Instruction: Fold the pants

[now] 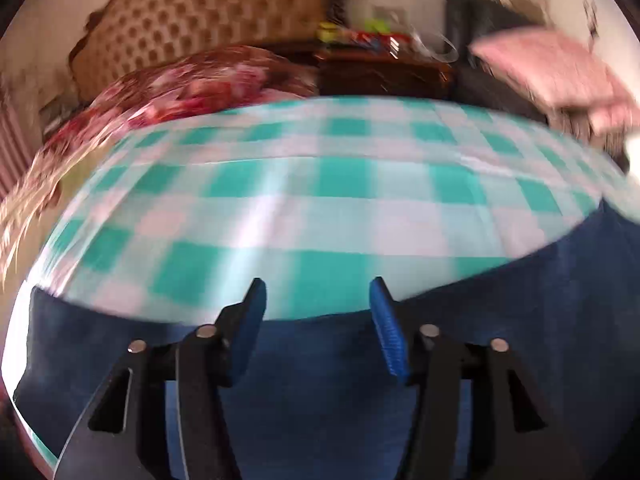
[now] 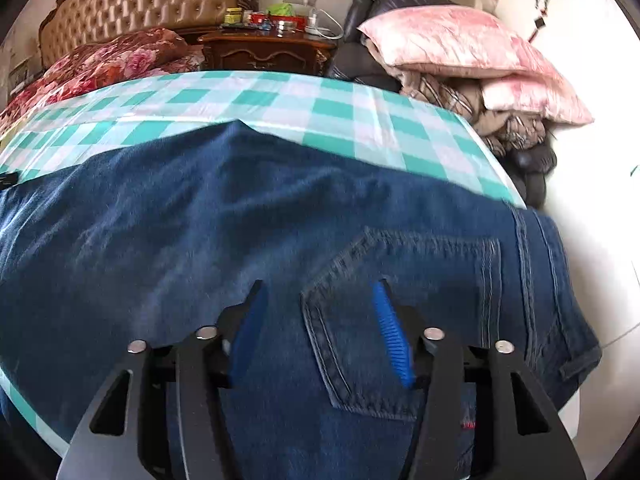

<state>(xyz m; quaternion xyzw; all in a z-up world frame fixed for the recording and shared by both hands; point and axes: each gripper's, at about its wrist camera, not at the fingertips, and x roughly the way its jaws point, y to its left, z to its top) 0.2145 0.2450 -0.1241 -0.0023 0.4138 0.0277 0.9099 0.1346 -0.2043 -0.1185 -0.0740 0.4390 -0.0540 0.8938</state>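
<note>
Dark blue jeans (image 2: 224,216) lie spread on a teal-and-white checked cloth (image 2: 280,96); their back pocket (image 2: 404,264) and waistband hang near the right edge. In the right wrist view my right gripper (image 2: 318,292) hovers open just over the pocket, nothing between its blue pads. The left wrist view is blurred: the jeans (image 1: 320,360) fill the bottom, with their far edge running across the checked cloth (image 1: 304,208). My left gripper (image 1: 318,292) stands open above that edge, its fingers apart with no fabric pinched.
Behind the cloth are a tufted headboard (image 2: 152,0), a red floral quilt (image 2: 104,64) and a dark wooden nightstand (image 2: 268,50) with small clutter. Pink pillows (image 2: 472,44) are piled on a dark chair at the right. The cloth-covered surface drops off at its right edge.
</note>
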